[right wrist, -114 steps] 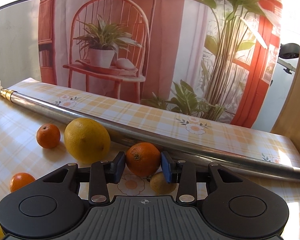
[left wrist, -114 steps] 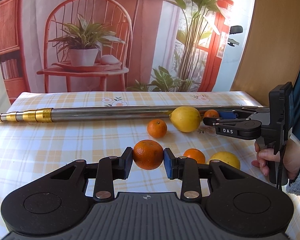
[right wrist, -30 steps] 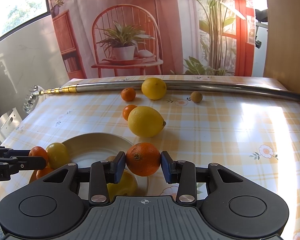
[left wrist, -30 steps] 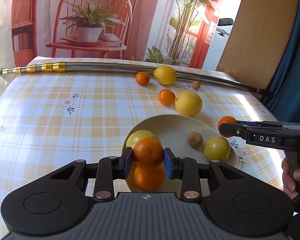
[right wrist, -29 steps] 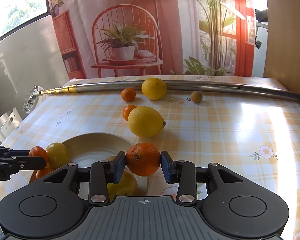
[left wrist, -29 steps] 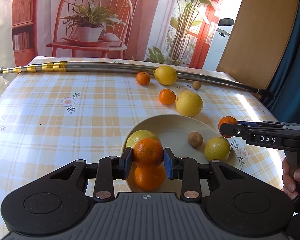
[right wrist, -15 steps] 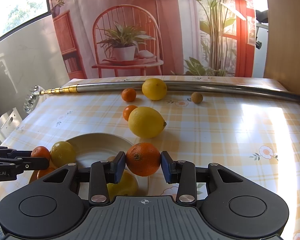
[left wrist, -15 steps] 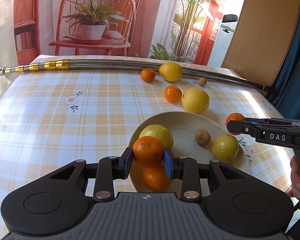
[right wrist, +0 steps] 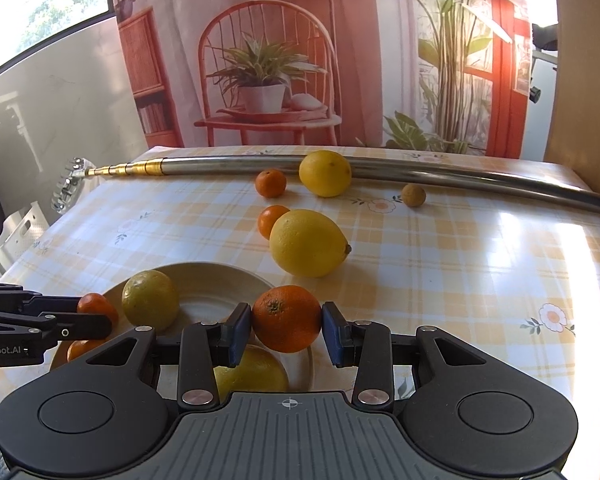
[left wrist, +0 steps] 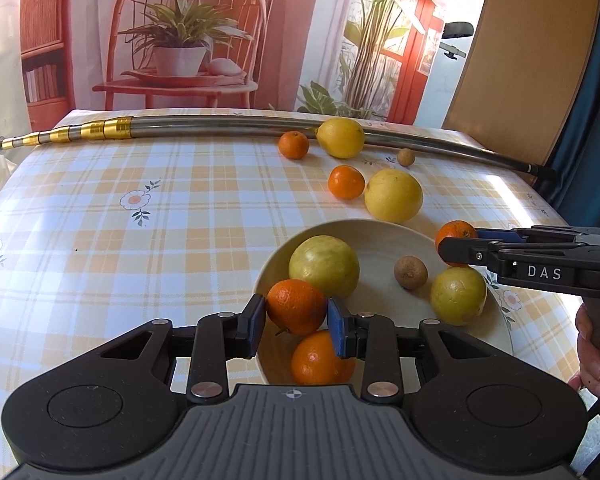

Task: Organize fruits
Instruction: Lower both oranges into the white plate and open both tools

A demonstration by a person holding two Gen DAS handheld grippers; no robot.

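two oranges over the plate, five fruits left out

the left gripper (left wrist: pixel 296 320) fingers clamp an orange (left wrist: pixel 296 307) above the plate (left wrist: pixel 380 236); the right gripper (right wrist: pixel 286 334) fingers clamp another orange (right wrist: pixel 287 318) at its rim. four fruits lie in the plate. on the worktop (left wrist: pixel 140 208) two lemons, two mandarins and a small brown fruit (left wrist: pixel 405 157) remain, near the metal pole (left wrist: pixel 220 123).

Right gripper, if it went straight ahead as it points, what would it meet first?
Probably the big lemon beyond the plate, though the right gripper, holding an orange, might pass over it; height unclear.
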